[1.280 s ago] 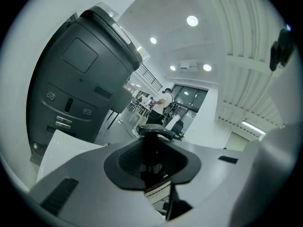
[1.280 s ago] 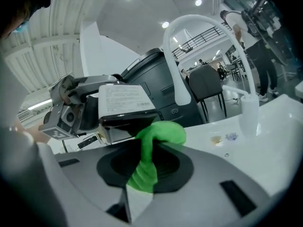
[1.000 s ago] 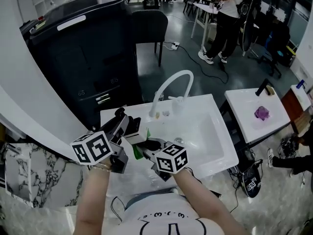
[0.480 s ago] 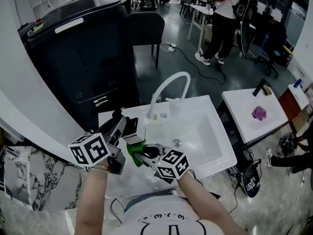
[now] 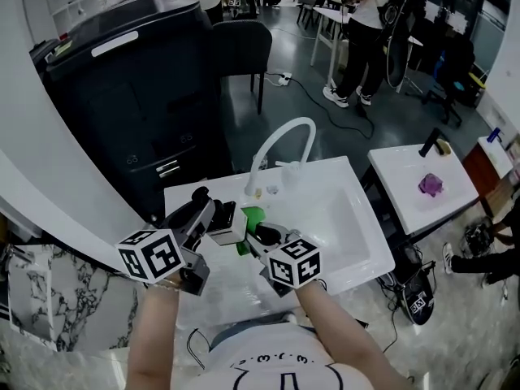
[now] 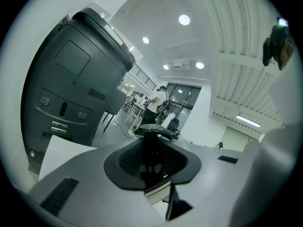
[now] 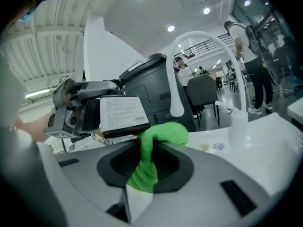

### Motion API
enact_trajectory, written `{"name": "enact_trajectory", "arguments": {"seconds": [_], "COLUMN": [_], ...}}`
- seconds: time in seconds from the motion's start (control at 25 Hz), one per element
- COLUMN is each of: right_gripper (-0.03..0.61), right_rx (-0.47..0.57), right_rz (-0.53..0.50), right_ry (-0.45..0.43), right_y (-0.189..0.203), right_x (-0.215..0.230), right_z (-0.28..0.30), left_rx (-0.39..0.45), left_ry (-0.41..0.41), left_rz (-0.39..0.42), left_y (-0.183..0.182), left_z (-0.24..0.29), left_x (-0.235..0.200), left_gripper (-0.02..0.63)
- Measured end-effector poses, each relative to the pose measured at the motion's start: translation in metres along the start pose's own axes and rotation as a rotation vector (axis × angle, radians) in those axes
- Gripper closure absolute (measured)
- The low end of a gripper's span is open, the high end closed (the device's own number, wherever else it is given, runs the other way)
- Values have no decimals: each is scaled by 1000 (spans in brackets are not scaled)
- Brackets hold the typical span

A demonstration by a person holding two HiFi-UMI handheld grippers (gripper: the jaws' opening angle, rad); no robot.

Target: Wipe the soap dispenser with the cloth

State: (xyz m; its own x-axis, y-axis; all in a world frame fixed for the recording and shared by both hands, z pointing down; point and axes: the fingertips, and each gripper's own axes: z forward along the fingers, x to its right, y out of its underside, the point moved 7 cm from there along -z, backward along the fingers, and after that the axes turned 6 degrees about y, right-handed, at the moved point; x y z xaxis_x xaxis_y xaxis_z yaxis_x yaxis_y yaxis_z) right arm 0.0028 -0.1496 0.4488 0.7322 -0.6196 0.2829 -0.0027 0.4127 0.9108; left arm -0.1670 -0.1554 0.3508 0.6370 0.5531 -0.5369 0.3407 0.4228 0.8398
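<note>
In the head view the white soap dispenser [image 5: 227, 223] is held above the sink's left rim, its black pump pointing back toward me. My left gripper [image 5: 210, 216] is shut on it. In the left gripper view the jaws clamp the black pump neck of the dispenser [image 6: 155, 135], with my left gripper [image 6: 152, 161] closed around it. My right gripper [image 5: 260, 234] is shut on a bright green cloth [image 5: 253, 216], which presses against the dispenser's right side. The right gripper view shows the cloth [image 7: 158, 138] bunched between the jaws of my right gripper [image 7: 149, 163], just right of the labelled dispenser [image 7: 122, 115].
A white sink basin [image 5: 345, 218] with a tall curved white faucet [image 5: 282, 140] lies below and right of the grippers. Behind it stand a large dark machine [image 5: 138, 80] and a black chair [image 5: 244, 43]. A second white basin [image 5: 406, 173] with a purple item sits at right. People stand far back.
My right gripper has carried the green cloth from under the dispenser's near end up along its right side, toward the faucet. The left gripper and dispenser have barely moved.
</note>
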Motion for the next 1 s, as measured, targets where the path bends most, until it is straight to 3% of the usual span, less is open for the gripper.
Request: {"name": "enact_trajectory", "arguments": {"seconds": [0.28,0.4,0.68,0.84,1.0], "right_gripper": [496,497,497,495,495], "right_rx": [-12,-14,1,55,6], "right_rz": [48,62,-14,-33,-105], "right_ry": [-65,-155,-388,-466,-402], "right_y": [8,5,6,-5,-7], "right_x": [-6,-12,-39,-52,-40], "right_z": [-8,-15,-29,-32,-40], "left_rx": [11,40,65,0,-9], "left_ry": [-20,-33,-74,-125,-115], "left_rz": [22,5,19,129,265], "left_y": [5,4,1,17,28], "left_z": [3,4,7,18,22], "left_x": [-4,-8,-16,-11,-2], "left_gripper": [520,520,520,520,520]}}
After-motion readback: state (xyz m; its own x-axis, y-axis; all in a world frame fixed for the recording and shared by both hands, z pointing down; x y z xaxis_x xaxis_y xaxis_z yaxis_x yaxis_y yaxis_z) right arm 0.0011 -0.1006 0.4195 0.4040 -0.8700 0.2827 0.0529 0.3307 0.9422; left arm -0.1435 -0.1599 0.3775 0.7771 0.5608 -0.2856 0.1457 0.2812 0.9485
